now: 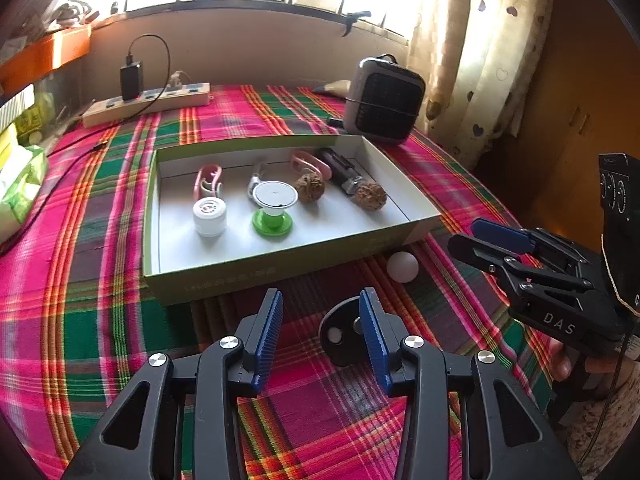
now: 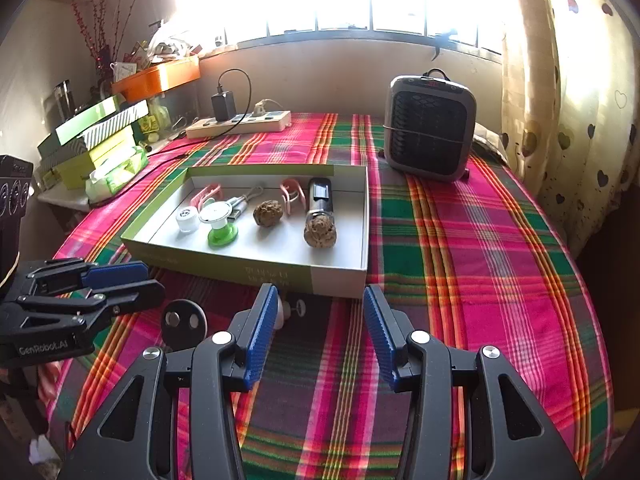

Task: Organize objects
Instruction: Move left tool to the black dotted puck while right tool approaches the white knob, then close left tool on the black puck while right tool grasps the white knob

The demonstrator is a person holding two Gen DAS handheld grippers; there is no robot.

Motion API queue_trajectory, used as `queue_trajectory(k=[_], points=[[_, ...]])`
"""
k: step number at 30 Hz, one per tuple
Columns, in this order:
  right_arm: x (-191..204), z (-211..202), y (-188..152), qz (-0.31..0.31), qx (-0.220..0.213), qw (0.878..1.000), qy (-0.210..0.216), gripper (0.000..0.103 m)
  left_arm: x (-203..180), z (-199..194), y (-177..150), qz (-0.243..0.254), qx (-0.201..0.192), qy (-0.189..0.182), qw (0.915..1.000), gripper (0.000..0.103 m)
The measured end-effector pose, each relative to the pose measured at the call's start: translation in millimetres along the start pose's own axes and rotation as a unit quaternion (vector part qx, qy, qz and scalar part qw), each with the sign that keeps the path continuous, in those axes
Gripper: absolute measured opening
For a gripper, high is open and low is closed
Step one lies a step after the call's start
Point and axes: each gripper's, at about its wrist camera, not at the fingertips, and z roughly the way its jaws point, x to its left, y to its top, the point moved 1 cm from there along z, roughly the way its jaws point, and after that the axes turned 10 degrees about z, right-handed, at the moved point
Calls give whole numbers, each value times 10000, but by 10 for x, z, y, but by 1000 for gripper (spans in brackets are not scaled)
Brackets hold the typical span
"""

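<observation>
Mostly sorted: the box [image 1: 280, 268] holds several items; a white ball [image 1: 402, 266] and black disc [image 1: 340, 336] remain on the counter [image 1: 100, 320]. My left hand-held gripper [image 1: 320, 332] and right hand-held gripper [image 2: 320, 332] are both apart, empty.

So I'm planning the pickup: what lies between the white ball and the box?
Nothing: in the left wrist view the white ball sits beside the box's corner on bare cloth.

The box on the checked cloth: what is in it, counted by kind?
Pink clips: 2
Walnuts: 2
White cap: 1
Green-based spool: 1
Cable with metal plug: 1
Black device: 1
Total: 8
</observation>
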Motion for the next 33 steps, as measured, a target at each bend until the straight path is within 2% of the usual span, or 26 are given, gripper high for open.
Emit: queue_trajectory(k=[2,4,9,18,24,27,33], points=[[-10,-10,-19,13,10,10000,-9,46,-37,7,-11,49,-29,-128,9999,45],[-18,-21,-37,30,9,10000,-14,46,-66,44,-25,87,24,-238,9997,47],[-34,-34,-88,85,43,10000,-26,46,-111,160,-59,224,226,-177,9993,47],[-40,-51,-138,143,70,9998,-90,46,-122,257,-62,234,326,-280,9988,47],[-14,-20,-150,139,124,9998,-98,46,-75,293,-72,75,363,-319,9988,47],[3,4,-157,136,162,9997,-100,46,-61,287,-76,36,352,-323,9989,43],[53,52,-172,117,233,9996,-123,46,-19,294,-76,-107,340,-343,9988,26]])
